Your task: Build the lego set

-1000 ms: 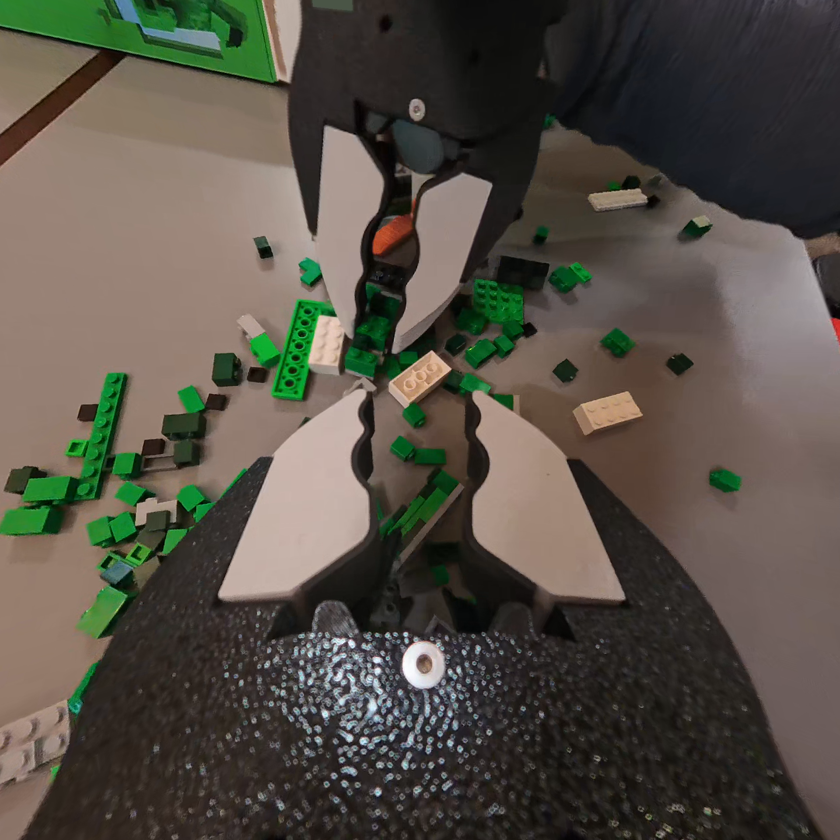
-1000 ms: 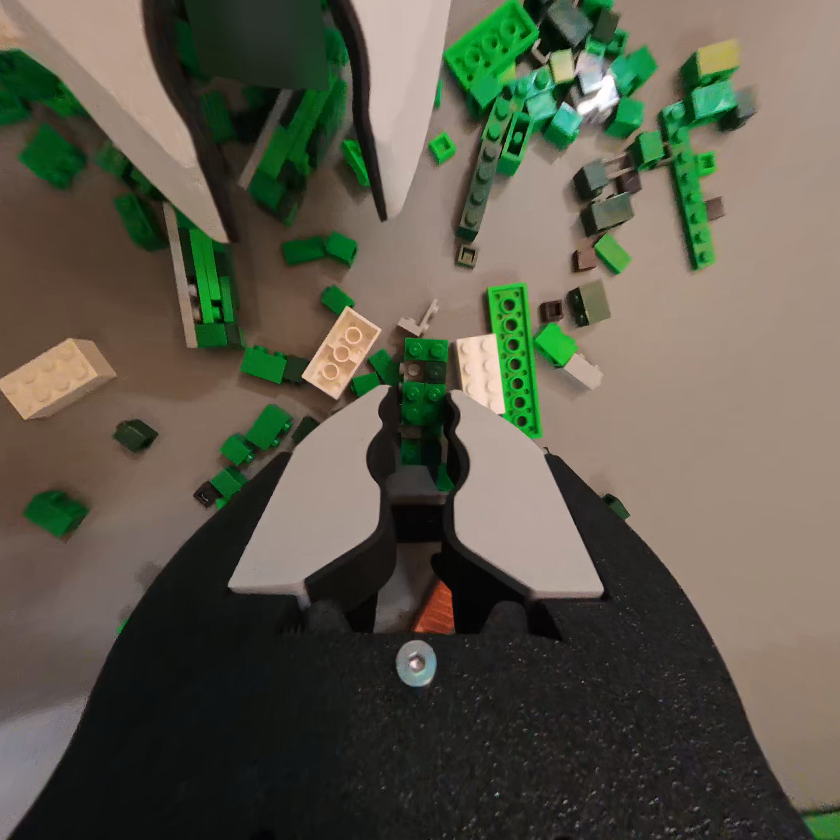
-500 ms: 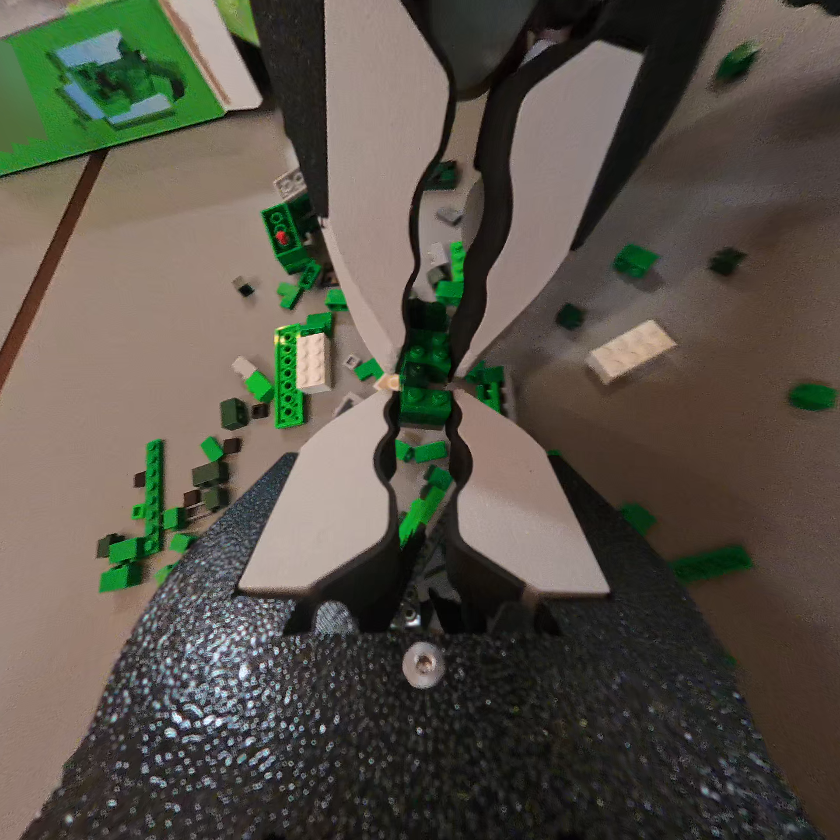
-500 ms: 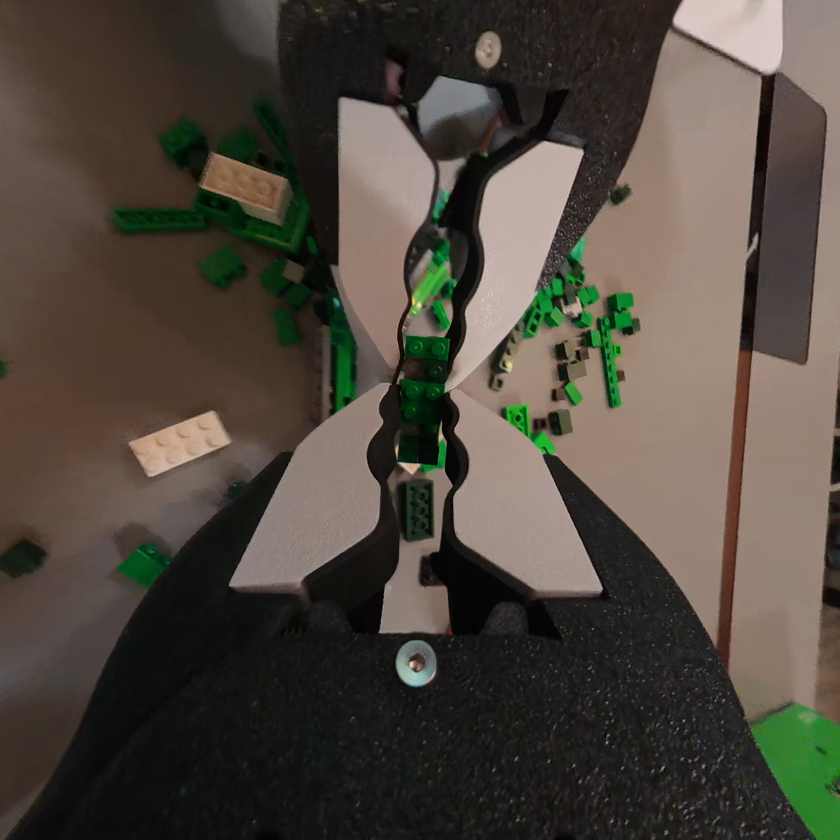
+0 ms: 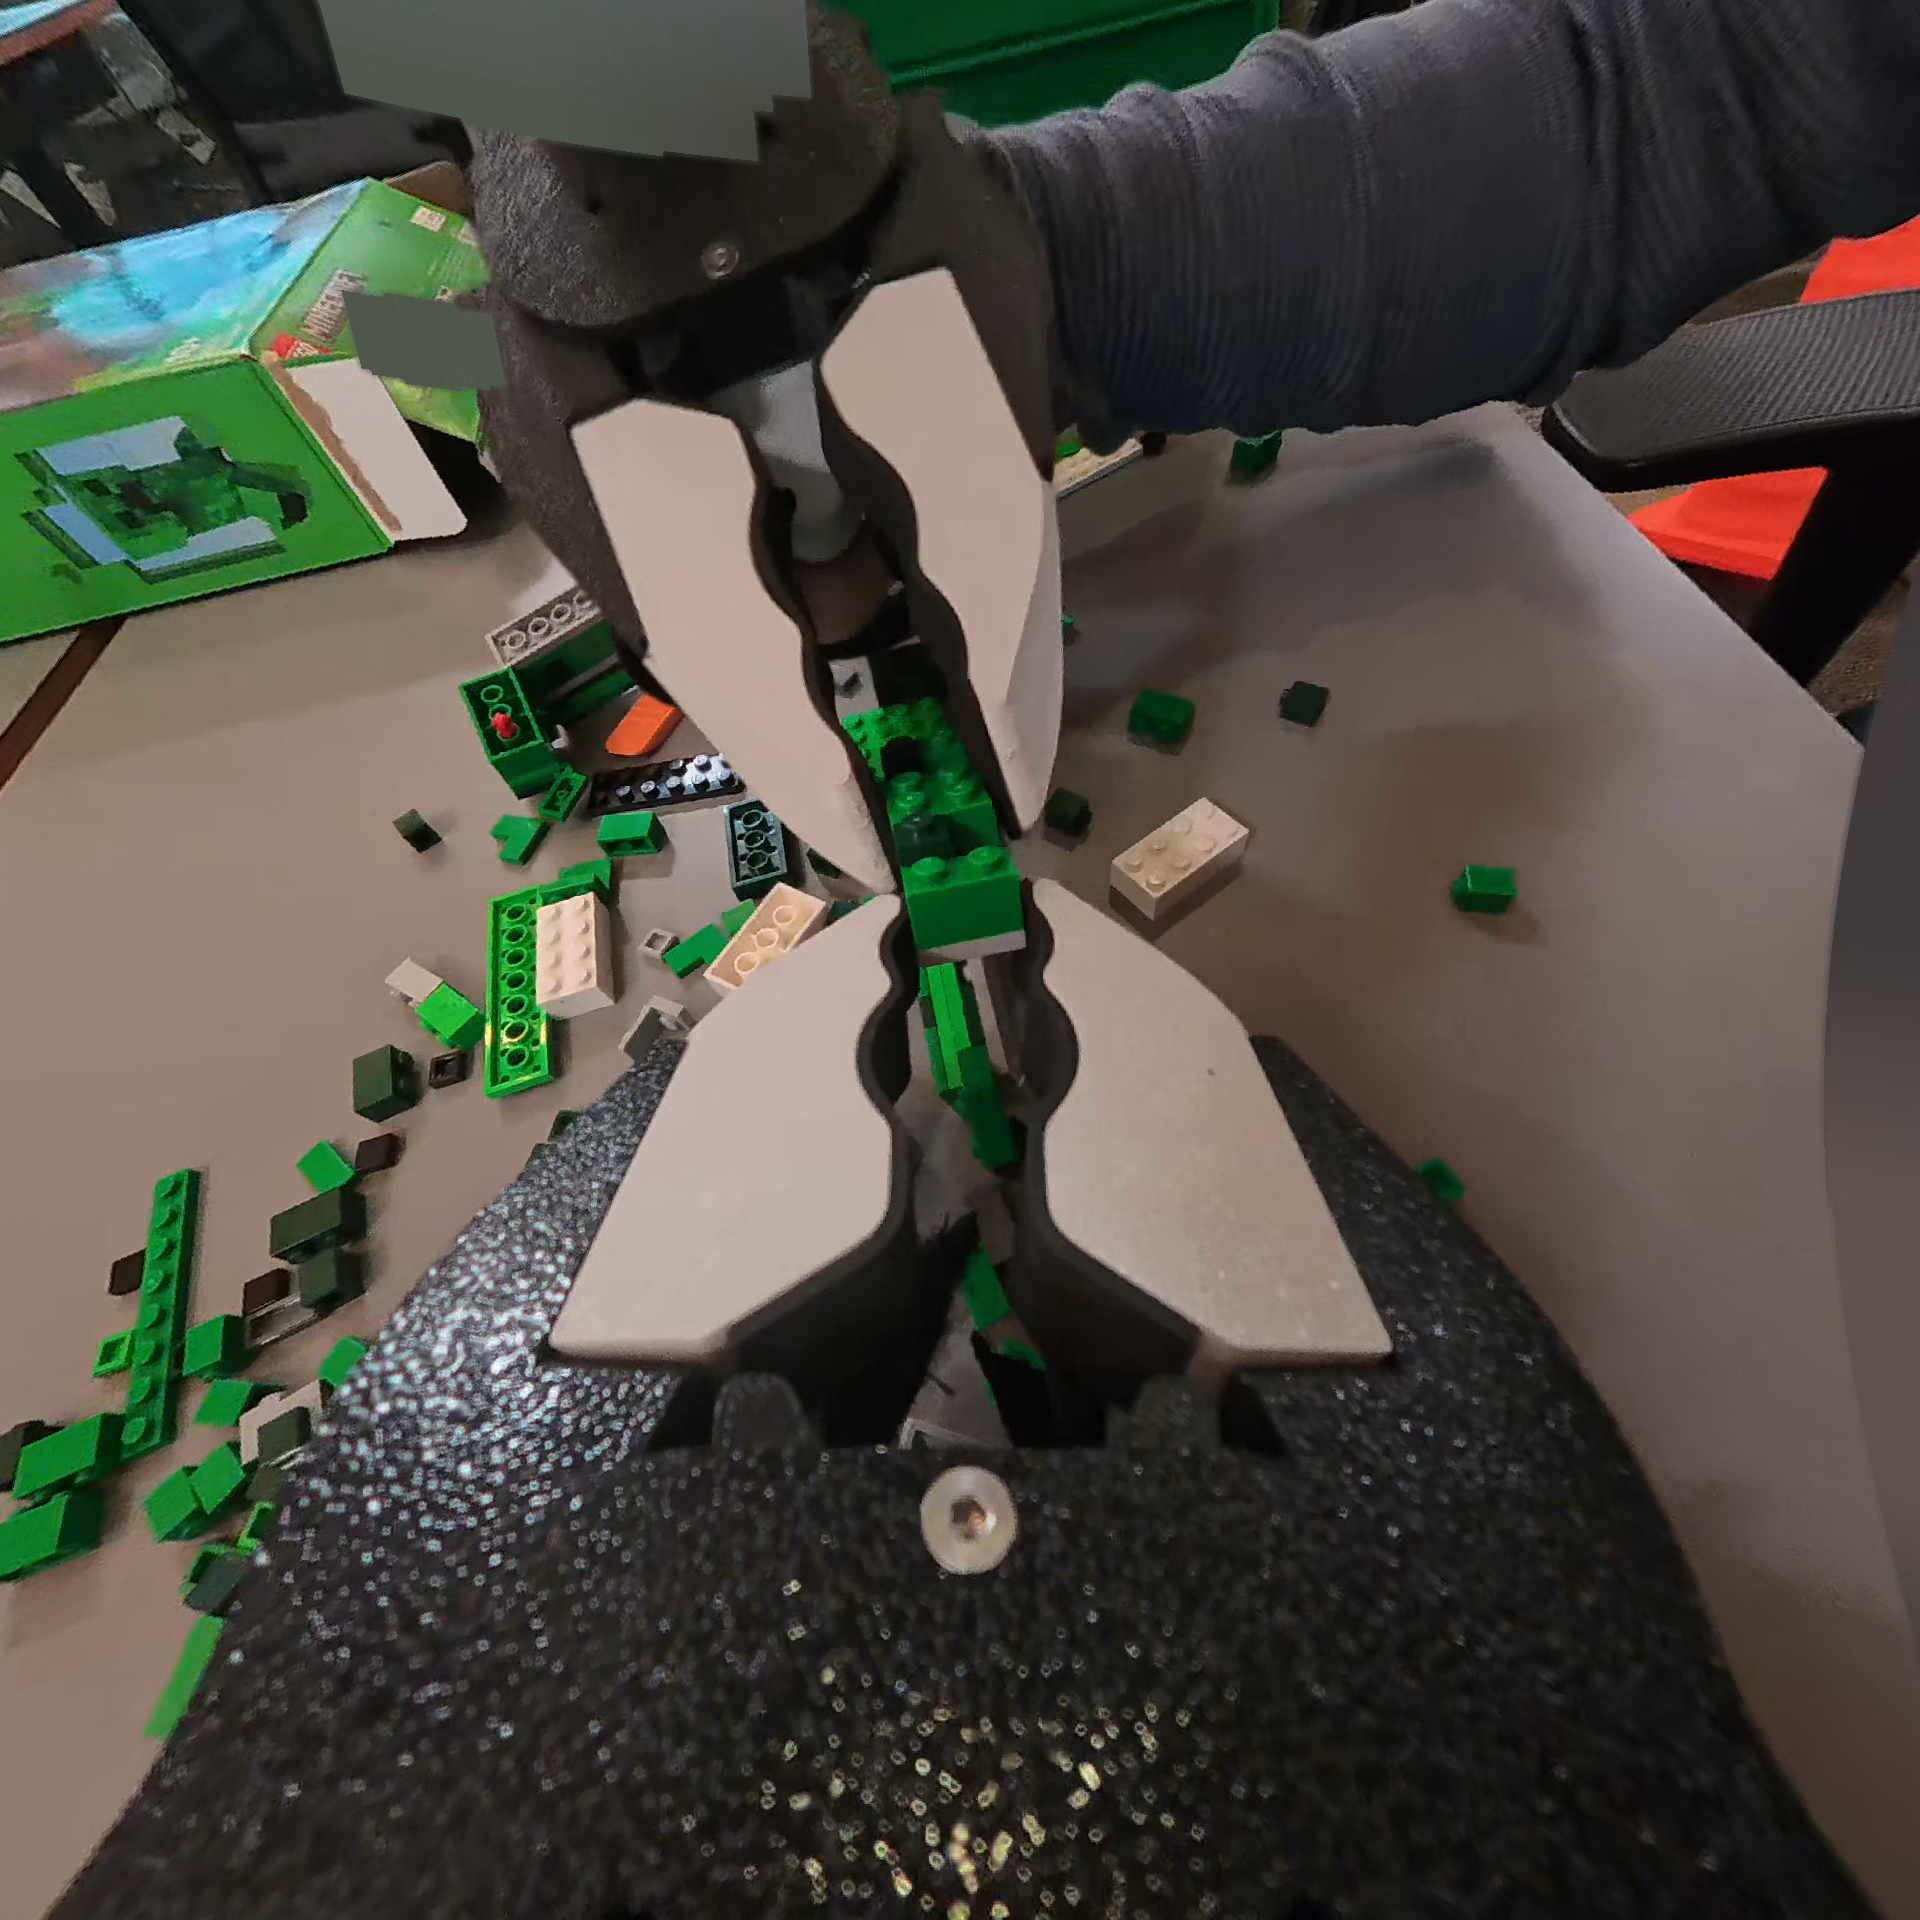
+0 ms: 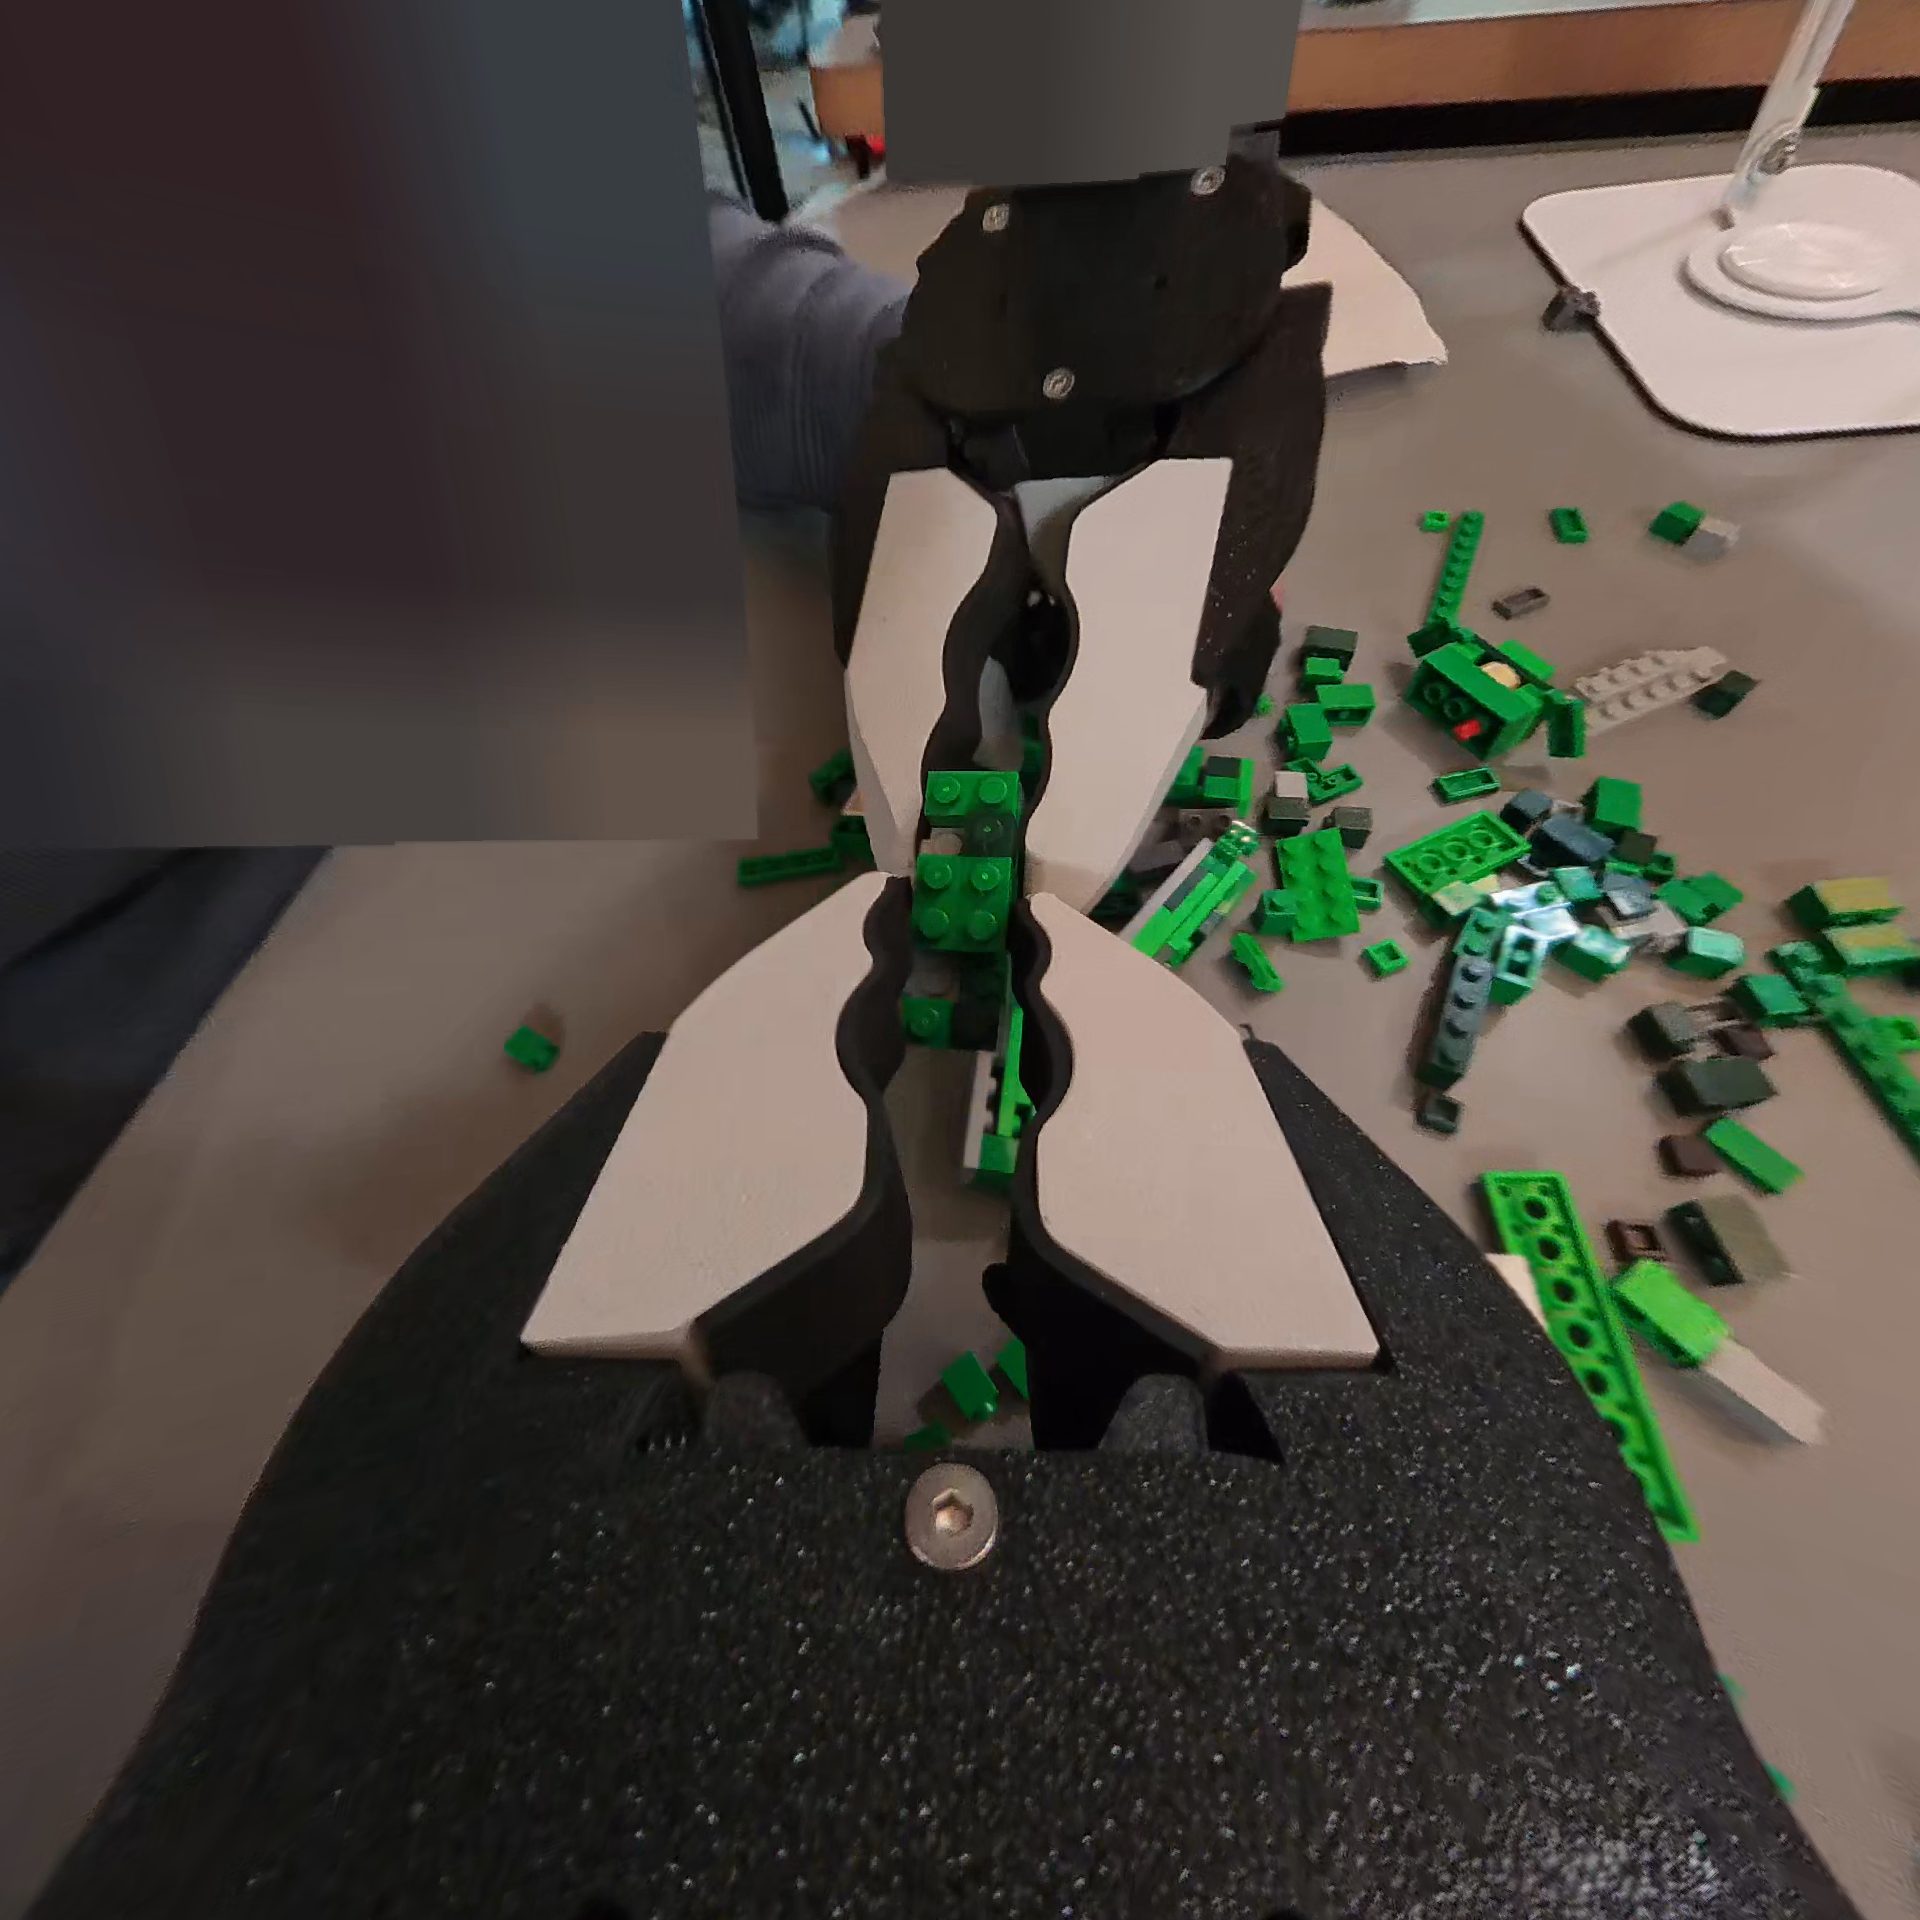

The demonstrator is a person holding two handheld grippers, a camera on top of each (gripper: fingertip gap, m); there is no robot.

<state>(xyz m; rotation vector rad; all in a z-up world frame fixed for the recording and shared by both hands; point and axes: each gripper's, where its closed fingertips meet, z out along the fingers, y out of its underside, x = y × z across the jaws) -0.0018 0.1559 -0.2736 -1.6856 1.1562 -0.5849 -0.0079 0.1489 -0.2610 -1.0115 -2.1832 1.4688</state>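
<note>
Grippers: left gripper (image 5: pixel 961 914) and right gripper (image 6: pixel 951 914) are both clamped tip to tip on one green brick stack (image 5: pixel 940 831), held above the surface (image 5: pixel 260 810) | surroundings: loose green bricks (image 6: pixel 1455 862), white brick (image 5: pixel 1179 857), green box (image 5: pixel 187 499) | obstruction: bricks beneath are hidden by both grippers.

We view from each claw along its fingers, close, facing each other; both share the green brick stack (image 5: pixel 961 831) (image 6: pixel 964 862).

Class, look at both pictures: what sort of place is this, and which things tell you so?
Probably an office or lab workspace, not a home. A grey table is strewn with loose green bricks, an office chair stands beside it, and a white stand base sits at its far end.
</note>
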